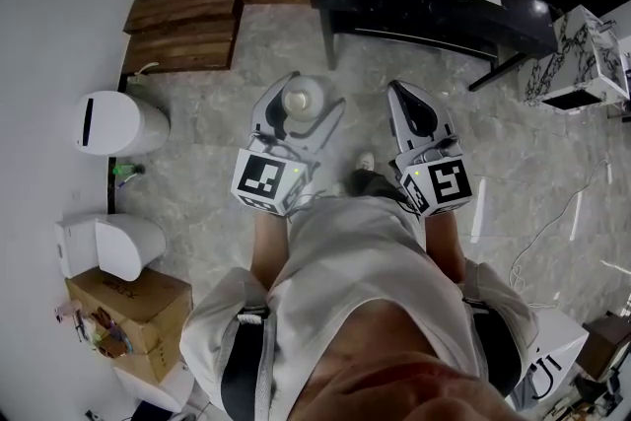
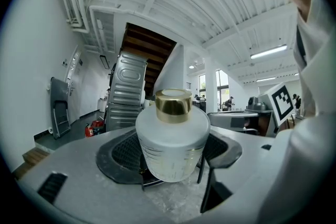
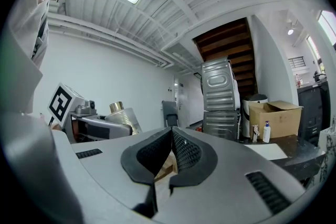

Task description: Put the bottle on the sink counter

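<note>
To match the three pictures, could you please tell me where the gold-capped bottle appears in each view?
Head view: bottle just above centre, seen from above, held in the left gripper.
Left gripper view: bottle at picture centre, clamped between the jaws.
Right gripper view: bottle left of centre, tilted, beyond the shut jaws.
Shared landmark: the wooden staircase.

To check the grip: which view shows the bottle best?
The left gripper view: the bottle fills its centre, frosted body and gold cap clear, clamped by the left gripper. The head view shows only its top; the right gripper view shows it small and tilted.
</note>
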Demonstrator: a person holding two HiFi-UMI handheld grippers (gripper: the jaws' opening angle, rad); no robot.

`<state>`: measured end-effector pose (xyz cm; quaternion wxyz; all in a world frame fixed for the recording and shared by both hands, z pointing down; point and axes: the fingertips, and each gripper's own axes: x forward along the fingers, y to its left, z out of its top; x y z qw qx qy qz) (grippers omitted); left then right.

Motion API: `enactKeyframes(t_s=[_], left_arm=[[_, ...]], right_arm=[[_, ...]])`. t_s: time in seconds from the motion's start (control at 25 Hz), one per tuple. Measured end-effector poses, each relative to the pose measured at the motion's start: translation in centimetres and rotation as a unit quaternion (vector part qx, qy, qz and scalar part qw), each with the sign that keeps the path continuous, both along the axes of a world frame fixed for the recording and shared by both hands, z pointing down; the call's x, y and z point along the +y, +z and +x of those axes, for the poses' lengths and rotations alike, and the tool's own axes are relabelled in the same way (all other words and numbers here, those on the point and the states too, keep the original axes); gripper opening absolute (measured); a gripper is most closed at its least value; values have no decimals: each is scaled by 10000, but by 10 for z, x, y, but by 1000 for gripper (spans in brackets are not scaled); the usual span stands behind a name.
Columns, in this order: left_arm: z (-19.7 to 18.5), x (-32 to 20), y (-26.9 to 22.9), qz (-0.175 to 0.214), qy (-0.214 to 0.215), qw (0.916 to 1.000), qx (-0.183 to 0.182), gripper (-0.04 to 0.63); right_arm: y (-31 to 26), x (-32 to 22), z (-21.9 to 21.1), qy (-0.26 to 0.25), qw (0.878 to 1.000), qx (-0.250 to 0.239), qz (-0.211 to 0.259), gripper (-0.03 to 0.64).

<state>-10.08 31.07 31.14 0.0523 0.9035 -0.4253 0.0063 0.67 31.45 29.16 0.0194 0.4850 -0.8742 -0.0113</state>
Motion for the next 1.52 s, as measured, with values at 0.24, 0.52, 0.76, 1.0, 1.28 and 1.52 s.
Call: enactKeyframes(t_s=[0.24, 0.52, 0.76, 1.0, 1.28, 1.52], left_arm=[[16, -30, -7, 105, -98, 9999, -46, 330], [35, -55, -17, 133, -253, 9995, -117, 330], [48, -68, -17, 101, -385, 9991, -156, 330], [58, -82, -14, 52, -462, 9987, -200, 330], [60, -96, -12, 15, -540, 9983, -229, 330], [59, -115, -8, -7, -541, 9983, -193, 330]], right_arm=[[-6, -31, 16, -101, 9999, -36, 77, -2], [-13, -61, 36, -257, 9995, -136, 105, -2], [-16, -78, 54, -363, 9991, -193, 130, -2], [-11, -93, 64, -427, 9987, -261, 64, -2], [-8, -110, 64, -518, 9982, -288, -4, -2], [-5, -129, 63, -511, 9983, -273, -31, -2]])
